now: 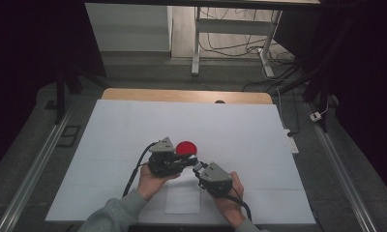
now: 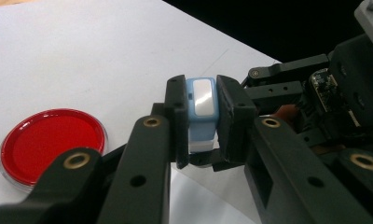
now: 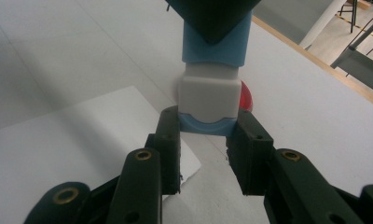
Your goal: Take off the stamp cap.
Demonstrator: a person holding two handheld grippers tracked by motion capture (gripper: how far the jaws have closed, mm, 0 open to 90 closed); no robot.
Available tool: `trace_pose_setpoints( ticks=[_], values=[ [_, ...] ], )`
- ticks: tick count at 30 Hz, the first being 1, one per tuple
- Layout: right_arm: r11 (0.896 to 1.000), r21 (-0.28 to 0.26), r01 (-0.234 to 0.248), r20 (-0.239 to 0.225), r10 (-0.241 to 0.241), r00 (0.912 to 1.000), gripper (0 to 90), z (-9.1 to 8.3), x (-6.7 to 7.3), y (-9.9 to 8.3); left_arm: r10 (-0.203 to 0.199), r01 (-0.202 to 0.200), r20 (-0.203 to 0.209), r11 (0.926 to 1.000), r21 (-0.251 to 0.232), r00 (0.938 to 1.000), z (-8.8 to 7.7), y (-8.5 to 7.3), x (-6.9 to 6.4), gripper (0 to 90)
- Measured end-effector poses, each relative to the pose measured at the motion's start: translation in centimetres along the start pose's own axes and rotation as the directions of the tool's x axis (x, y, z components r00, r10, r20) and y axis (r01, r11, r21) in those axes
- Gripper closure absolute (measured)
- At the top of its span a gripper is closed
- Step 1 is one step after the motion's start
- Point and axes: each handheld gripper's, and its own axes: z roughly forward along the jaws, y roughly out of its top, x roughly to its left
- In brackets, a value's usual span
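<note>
On the white table (image 1: 133, 125), near its front edge, the high view shows both grippers meeting beside a red dish (image 1: 186, 147); the left gripper view shows the left gripper (image 2: 201, 123) clamped on a small blue-and-white case (image 2: 202, 112) (light, rigid, likely slick plastic), and the right gripper view shows the right gripper (image 3: 207, 140) closed on its white end, best held by flat sides.

Blue-and-white stamp (image 2: 202, 112) — red dish (image 2: 52, 142), white table (image 1: 133, 125)

Your desk (image 1: 133, 121) carries a white cover; a red dish (image 1: 186, 148) and a white paper sheet (image 1: 183, 199) lie directly on it.
</note>
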Motion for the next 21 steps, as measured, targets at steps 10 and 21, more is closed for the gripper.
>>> trace_pose_setpoints(
  ticks=[10,21],
  values=[
    [1.000,-0.014,-0.026,-0.005,0.026,0.9997,66.0,0.00,-0.02,-0.07,-0.009,0.009,0.002,0.9999,-0.006,1.0000,-0.03,0.02,0.06,75.8],
    [1.000,0.004,-0.004,0.005,0.004,1.0000,66.0,0.03,0.05,-0.09,-0.016,0.016,0.019,0.9999,0.003,0.9997,0.01,-0.09,0.34,76.0]
  ],
)
